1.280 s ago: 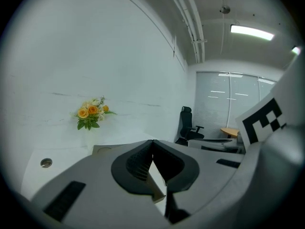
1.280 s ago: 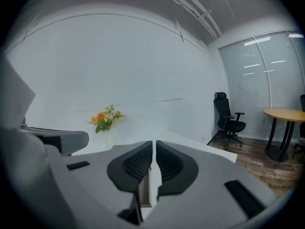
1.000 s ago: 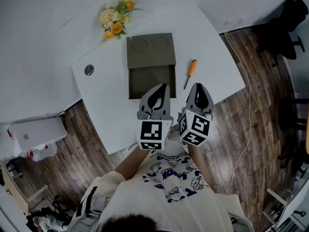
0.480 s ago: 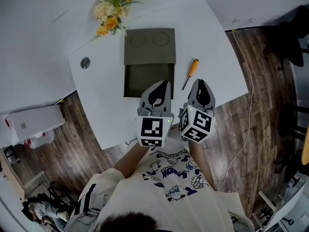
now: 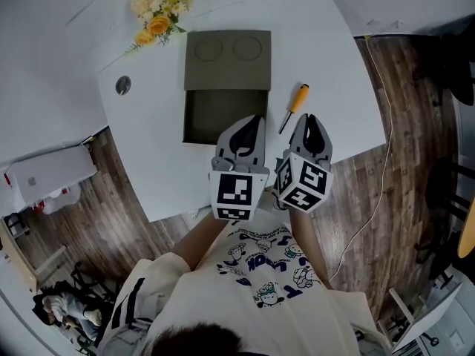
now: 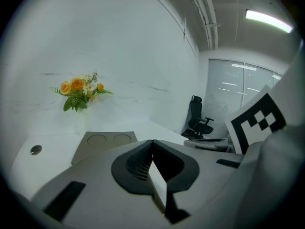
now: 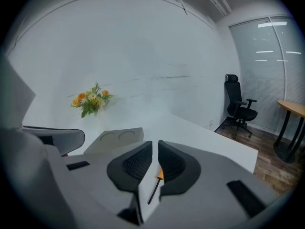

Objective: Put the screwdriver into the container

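Observation:
The screwdriver [image 5: 295,104], with an orange handle and a thin dark shaft, lies on the white table [image 5: 326,58] just right of the container. The olive container [image 5: 223,115] is an open tray with its lid [image 5: 227,50] lying behind it. My left gripper [image 5: 254,121] hovers shut over the tray's near right corner, empty. My right gripper [image 5: 312,119] is shut and empty, just right of the screwdriver's tip end. In the right gripper view the screwdriver [image 7: 155,187] shows through the slit between the jaws. The left gripper view shows the lid [image 6: 102,141] beyond shut jaws.
A bunch of orange and white flowers [image 5: 156,6] lies at the table's far left, with a round metal grommet [image 5: 123,85] near the left edge. A cable [image 5: 380,162] runs over the wooden floor on the right. A black office chair [image 7: 238,106] stands beyond the table.
The head view has shifted, so the table sits lower and more centred. Both grippers stay side by side and shut, a little further over the table edge.

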Demonstrator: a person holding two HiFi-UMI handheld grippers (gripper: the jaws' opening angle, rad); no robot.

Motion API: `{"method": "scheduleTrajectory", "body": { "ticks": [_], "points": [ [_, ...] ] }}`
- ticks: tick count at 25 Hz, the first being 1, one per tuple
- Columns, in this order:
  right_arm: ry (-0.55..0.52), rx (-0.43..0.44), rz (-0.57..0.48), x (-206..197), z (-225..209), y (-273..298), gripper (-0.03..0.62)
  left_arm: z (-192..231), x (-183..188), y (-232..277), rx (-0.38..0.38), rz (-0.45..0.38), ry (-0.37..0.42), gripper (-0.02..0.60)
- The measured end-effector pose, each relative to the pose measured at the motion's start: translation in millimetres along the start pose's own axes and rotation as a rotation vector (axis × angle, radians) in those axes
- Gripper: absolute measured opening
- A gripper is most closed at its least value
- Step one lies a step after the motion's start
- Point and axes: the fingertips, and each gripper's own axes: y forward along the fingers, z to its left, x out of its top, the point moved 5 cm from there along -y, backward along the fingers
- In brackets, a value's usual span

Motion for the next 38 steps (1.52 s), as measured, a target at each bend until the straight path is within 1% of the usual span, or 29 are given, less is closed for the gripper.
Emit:
{"method": "scheduleTrajectory", "body": {
  "ticks": [8,20,22,24,25,29,33,38],
  "points": [
    [0.015,0.001,0.037,-10.6,-4.0,21.1,0.043,9.6,-10.5,14.6,0.021,0.034,-0.01,0.015],
    [0.034,-0.008,0.101,-31.8,-11.3,53.9,0.044,22.4,-28.1,36.1,0.028,0.081,-0.029,0.015],
    [0.045,-0.005,0.117,-37.0,-12.4,57.8,0.061,24.3,-31.3,37.2,0.034,0.087,-0.035,0.015],
    [0.054,-0.007,0.128,-41.5,-13.7,61.6,0.104,26.4,-34.6,38.1,0.04,0.091,-0.04,0.015],
    [0.055,-0.01,0.133,-43.4,-14.4,63.5,0.11,27.4,-36.3,38.6,0.042,0.094,-0.043,0.015],
    [0.055,-0.026,0.151,-50.4,-16.3,69.7,0.11,30.8,-43.6,40.0,0.045,0.11,-0.052,0.015],
    [0.06,-0.031,0.172,-58.1,-18.7,76.1,0.132,33.5,-48.7,41.7,0.052,0.12,-0.063,0.015],
    [0.08,-0.054,0.19,-64.9,-23.8,84.6,0.132,36.6,-52.9,44.1,0.06,0.124,-0.077,0.015]
  ]
}}
